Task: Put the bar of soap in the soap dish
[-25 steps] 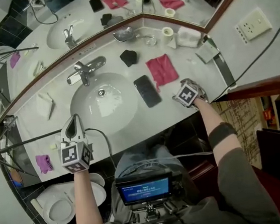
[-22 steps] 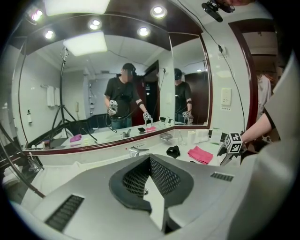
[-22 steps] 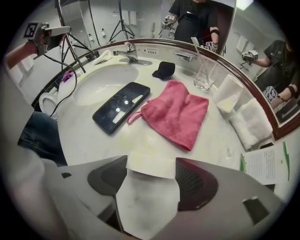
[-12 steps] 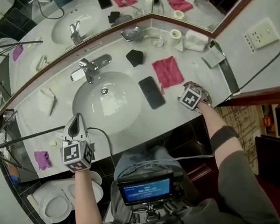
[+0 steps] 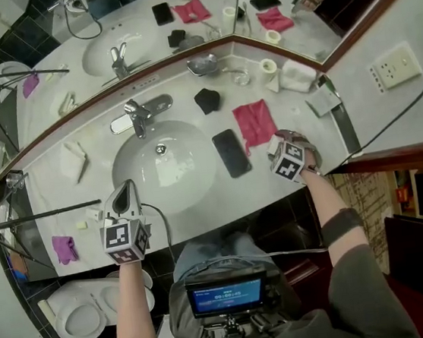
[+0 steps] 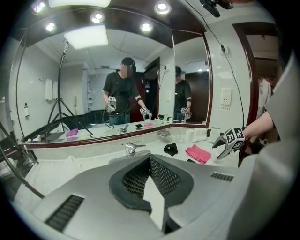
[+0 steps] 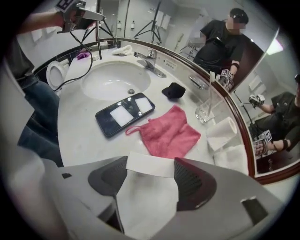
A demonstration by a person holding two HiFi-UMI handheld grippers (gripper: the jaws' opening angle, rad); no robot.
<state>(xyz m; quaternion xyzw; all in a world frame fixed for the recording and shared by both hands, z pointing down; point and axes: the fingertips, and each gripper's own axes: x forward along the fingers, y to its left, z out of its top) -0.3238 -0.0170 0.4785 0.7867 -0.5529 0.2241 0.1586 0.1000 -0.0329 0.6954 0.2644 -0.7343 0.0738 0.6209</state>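
I read the right gripper (image 7: 150, 164) as clamped at a medium width on the white rectangular bar of soap (image 7: 147, 197). The bar fills the gap, with a dark ribbed pad on each side. It sits above the white marble counter (image 7: 75, 126), near the crumpled pink cloth (image 7: 171, 133) and well apart from the silver metal soap dish (image 5: 202, 64) by the mirror. The left gripper (image 6: 150, 159) is closed on nothing. The bar's lower end is hidden inside the gripper body, and the head view hides the bar entirely.
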